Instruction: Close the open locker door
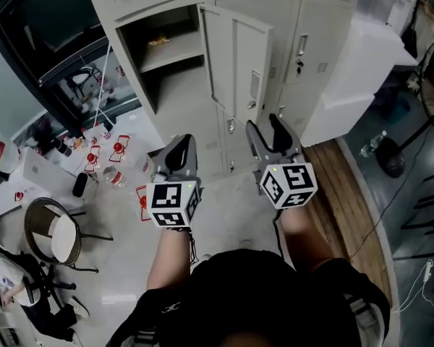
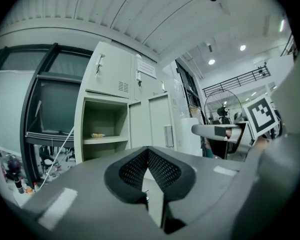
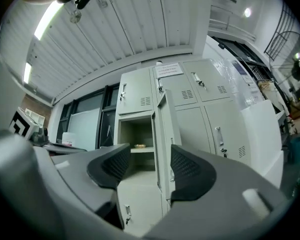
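- L tongs [image 1: 179, 144]: jaws are sitting shut, mesh pads pressing on each other, nothing betw. them.
- R tongs [image 1: 266, 127]: jaws are standing apart, gripping nothing. In the right gripper view only the lockers are showing through the gap.
- I'm holding both tongs out in front of me, about level, side by side and apart, each marker cube sitting nearest my body.
- Locker door [image 1: 235, 56] is hanging open, swung out toward me from the right side of its open compartment [image 1: 163, 67]. It's in the upper row of the grey locker bank [image 1: 311, 20].
- In the head view the door is lying ahead of both tongs, roughly betw. them and closer to the R one's line. It's well apart from both, w/ bare floor [image 1: 224, 215] in betw.
- In the right gripper view the door is showing nearly edge-on, lined up w/ the gap betw. the R jaws but far beyond them, not touching.
- In the left gripper view the open compartment is sitting ahead and left of the shut jaws, w/ the R tongs poking in at the right edge.
- A shelf [image 1: 172, 49] is crossing the compartment, w/ a small yellowish item [image 1: 159, 42] on it; can't tell what it is.
- The other locker doors in view are looking shut.
- A white box [image 1: 362, 71] is standing just right of the locker bank, and a round chair [image 1: 54, 237] is standing on the floor off to my left.
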`<state>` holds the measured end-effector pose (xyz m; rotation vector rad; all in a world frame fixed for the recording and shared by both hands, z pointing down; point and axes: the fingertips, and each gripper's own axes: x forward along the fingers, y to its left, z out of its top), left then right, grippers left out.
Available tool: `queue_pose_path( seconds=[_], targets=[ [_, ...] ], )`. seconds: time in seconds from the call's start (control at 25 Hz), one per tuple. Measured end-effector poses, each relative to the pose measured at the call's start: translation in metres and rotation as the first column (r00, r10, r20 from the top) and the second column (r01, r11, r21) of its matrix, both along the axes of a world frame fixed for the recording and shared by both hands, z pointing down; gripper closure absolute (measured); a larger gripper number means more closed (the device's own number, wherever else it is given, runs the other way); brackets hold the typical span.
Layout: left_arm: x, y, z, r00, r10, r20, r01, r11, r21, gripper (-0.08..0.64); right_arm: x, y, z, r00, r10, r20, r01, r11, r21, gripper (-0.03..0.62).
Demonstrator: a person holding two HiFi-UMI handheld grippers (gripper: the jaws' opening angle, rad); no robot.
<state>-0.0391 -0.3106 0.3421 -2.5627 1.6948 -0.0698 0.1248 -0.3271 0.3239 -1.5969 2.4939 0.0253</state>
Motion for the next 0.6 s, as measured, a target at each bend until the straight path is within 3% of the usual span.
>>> queue_pose_path(
  seconds=[0.12, 0.44, 0.6],
  targets=[
    [-0.005, -0.003, 0.0, 1.0, 0.002, 0.002, -0.002, 1.0, 0.0, 0.56, 0.004, -0.007, -0.006, 1.0, 0.031, -0.005, -0.031, 0.999, 0.032, 0.272],
    [-0.014, -0.012, 0.0, 0.998, 0.018, -0.065, -0.019, 1.0, -0.014, 0.56, 0.013, -0.039, -0.007, 0.998, 0.037, -0.049, -0.037, 0.999, 0.014, 0.268],
    [-0.02, -0.014, 0.001, 0.999, -0.016, -0.036, 0.016, 1.0, -0.008, 0.56, 0.018, -0.064, -0.005, 0.998, 0.019, -0.063, -0.02, 1.0, -0.006, 0.27]
  ],
)
